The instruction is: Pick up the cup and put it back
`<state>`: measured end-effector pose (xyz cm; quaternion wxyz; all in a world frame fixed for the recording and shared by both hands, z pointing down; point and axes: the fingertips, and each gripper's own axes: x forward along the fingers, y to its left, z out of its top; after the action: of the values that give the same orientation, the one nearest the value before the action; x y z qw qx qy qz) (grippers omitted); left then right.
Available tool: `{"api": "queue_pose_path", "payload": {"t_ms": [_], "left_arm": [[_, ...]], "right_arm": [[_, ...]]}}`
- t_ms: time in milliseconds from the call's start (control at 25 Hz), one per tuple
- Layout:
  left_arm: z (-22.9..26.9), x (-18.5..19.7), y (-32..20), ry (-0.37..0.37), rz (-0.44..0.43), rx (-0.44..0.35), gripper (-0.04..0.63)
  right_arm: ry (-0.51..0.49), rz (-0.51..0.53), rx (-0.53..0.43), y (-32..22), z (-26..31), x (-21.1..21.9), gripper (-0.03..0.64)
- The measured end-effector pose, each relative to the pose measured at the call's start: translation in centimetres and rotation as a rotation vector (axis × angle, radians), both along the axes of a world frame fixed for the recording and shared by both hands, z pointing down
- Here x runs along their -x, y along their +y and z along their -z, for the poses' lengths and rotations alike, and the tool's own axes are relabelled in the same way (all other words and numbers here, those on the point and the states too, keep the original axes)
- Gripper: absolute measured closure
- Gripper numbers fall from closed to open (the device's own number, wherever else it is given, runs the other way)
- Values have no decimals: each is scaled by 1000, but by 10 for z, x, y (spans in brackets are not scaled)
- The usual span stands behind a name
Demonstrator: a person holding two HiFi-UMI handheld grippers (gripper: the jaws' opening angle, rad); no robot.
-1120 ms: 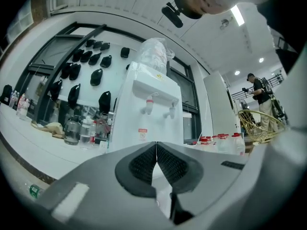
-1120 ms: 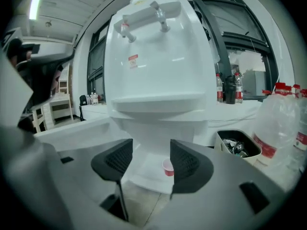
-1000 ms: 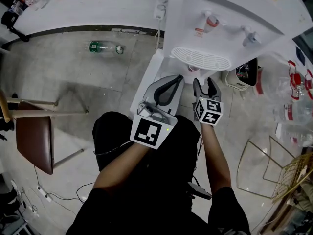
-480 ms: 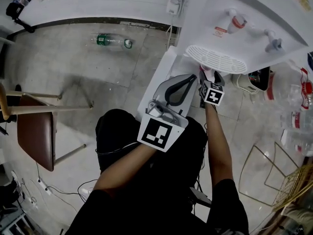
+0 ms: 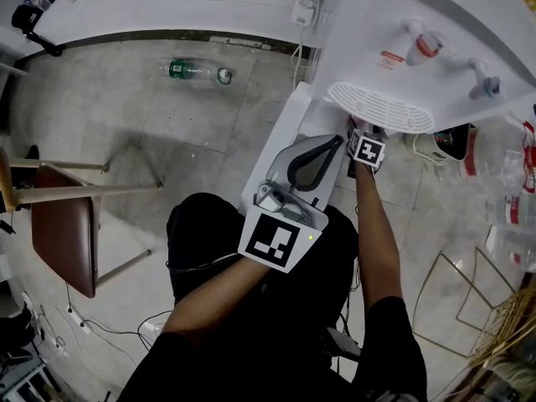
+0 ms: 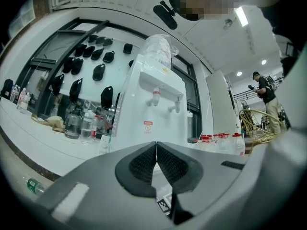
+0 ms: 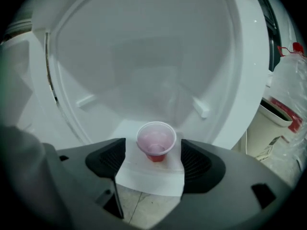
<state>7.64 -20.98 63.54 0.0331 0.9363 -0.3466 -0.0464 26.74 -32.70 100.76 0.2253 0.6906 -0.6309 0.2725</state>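
Black ribbed pads of the left gripper (image 6: pixel 156 150) are pressed together on nothing; it hangs over the person's lap, aimed at the white water dispenser (image 5: pixel 435 23) and well back from the work. To its right, the right gripper (image 7: pixel 153 163) reaches into the dispenser's recess below the drip tray (image 5: pixel 381 107), and its jaws are opening. The pink plastic cup (image 7: pixel 156 143) stands upright on the recess's white shelf (image 7: pixel 148 178), dead ahead and centred in the gap. Neither pad touches it, and it sits slightly beyond the pad tips. Its long axis is vertical, crosswise to the jaws. The right gripper is far the nearer, so I judge a small forward push would bracket the cup's wall. The head view hides the cup
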Motion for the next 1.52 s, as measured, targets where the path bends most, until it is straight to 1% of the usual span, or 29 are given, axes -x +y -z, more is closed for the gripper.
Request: {"api": "queue_pose_path", "payload": {"t_ms": [280,440,720,920,1080,1280,1400,1520], "left_arm": [[-4,1,-7,7,2,19,588],[-4,3,-8,-1,-1,17,588],[-4,8,-13,8,15,19,588],[-2,8,-11,13,16,13,588],[2,5,-7,13,9,0,588],[6,0,-1,26,9,-7,588],[7,-4,5,18,0,-19,588],[10,-9,9,15,-7,-29,588]], "right_arm": [[24,-48,49,-15,-20,-9,284],[46,-86,51,-21,-20,-14,284],[58,-86,62,-20,-23,-12,304],[65,-59,57,-17,-17,-7,308],[46,-27,79,-3,-17,4,309],[27,18,80,12,-10,7,311],[56,43,71,23,5,6,311],[46,75,62,35,25,14,311]]}}
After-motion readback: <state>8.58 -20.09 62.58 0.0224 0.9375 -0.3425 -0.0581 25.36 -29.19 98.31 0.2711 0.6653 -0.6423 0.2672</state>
